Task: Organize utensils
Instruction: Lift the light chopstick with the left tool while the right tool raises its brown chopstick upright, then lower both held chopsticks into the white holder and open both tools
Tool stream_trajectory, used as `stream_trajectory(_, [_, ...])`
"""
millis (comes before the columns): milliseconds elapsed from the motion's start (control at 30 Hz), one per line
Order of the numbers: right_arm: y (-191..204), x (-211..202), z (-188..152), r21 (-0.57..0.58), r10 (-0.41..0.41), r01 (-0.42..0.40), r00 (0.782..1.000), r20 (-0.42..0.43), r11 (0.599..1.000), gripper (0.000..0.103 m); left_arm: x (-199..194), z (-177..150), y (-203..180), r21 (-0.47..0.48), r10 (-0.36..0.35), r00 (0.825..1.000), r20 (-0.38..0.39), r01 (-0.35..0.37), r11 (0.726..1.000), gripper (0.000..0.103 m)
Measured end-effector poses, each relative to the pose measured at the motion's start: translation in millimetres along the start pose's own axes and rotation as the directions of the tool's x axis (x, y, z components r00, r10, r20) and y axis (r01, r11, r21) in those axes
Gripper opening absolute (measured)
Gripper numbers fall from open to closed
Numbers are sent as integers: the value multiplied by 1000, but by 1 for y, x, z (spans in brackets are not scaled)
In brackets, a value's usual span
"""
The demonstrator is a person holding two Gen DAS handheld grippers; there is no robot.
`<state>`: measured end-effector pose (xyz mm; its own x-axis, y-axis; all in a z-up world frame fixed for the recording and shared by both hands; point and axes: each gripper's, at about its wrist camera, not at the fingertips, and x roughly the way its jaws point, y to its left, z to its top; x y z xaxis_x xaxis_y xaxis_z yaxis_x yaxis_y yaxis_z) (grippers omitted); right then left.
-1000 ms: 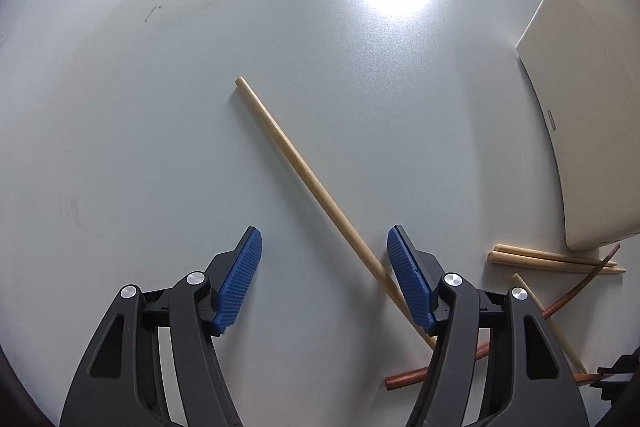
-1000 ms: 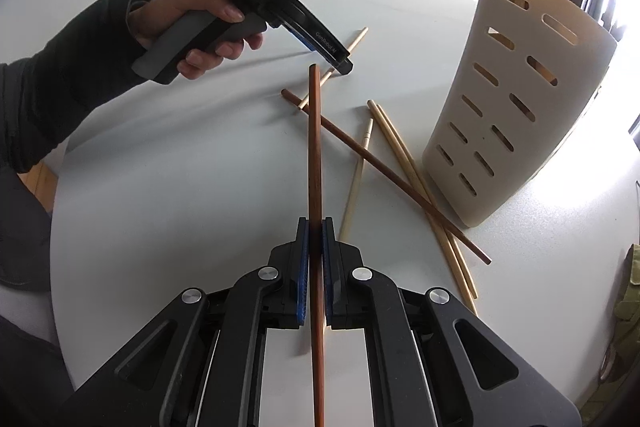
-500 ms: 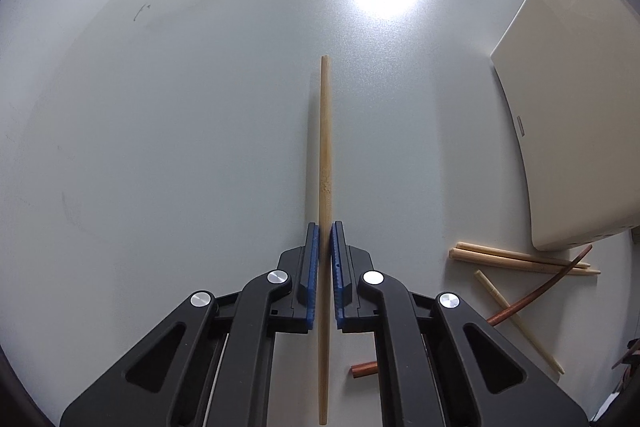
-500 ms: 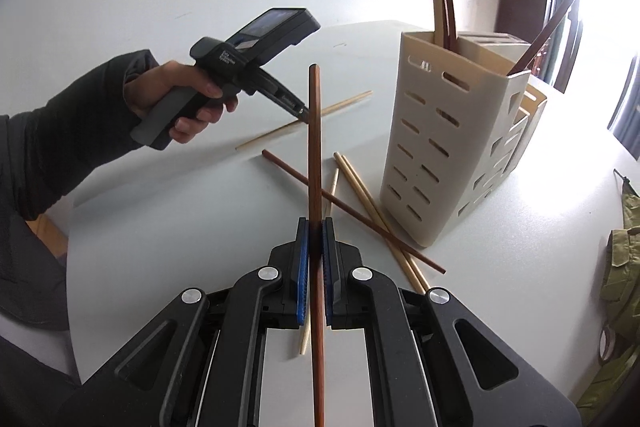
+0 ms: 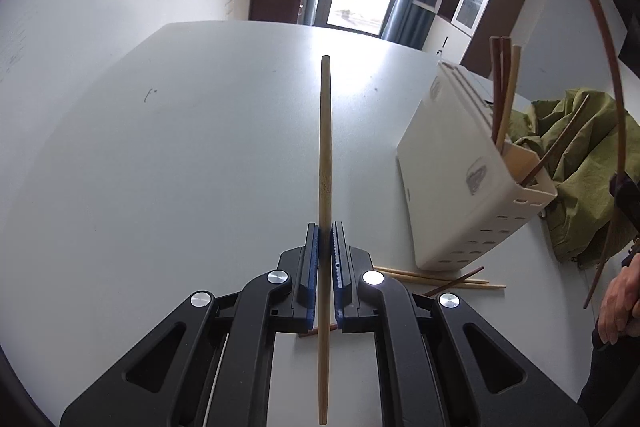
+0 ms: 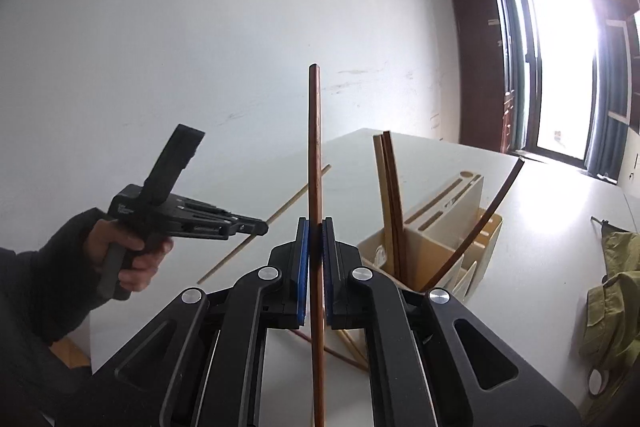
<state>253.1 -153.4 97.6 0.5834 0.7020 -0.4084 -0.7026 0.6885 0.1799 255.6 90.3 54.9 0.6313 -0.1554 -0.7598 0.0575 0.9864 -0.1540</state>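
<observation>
Above the table (image 5: pixel 160 167), each hand-held gripper pinches one chopstick, left (image 5: pixel 325 247) pale, right (image 6: pixel 316 251) reddish, lower ends cropped.

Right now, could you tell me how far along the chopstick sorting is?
Partly done: several chopsticks already stand in the utensil holder. In hand: the left hand-held gripper clamps a light chopstick, and the right hand-held gripper a dark chopstick. A few loose chopsticks lie on the table.

Matt pale wooden chopstick (image 5: pixel 325 147), glossy table (image 5: pixel 180 167)
</observation>
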Motion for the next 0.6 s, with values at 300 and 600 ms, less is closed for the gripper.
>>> stream_trajectory(300, [-36, 14, 48, 94, -132, 110, 955, 265, 989, 7, -48, 63, -62, 87, -183, 941, 284, 164, 983, 6])
stream_trajectory(600, [-74, 43, 24, 168, -215, 162, 900, 379, 972, 7, -16, 96, -104, 71, -383, 779, 497, 403, 912, 6])
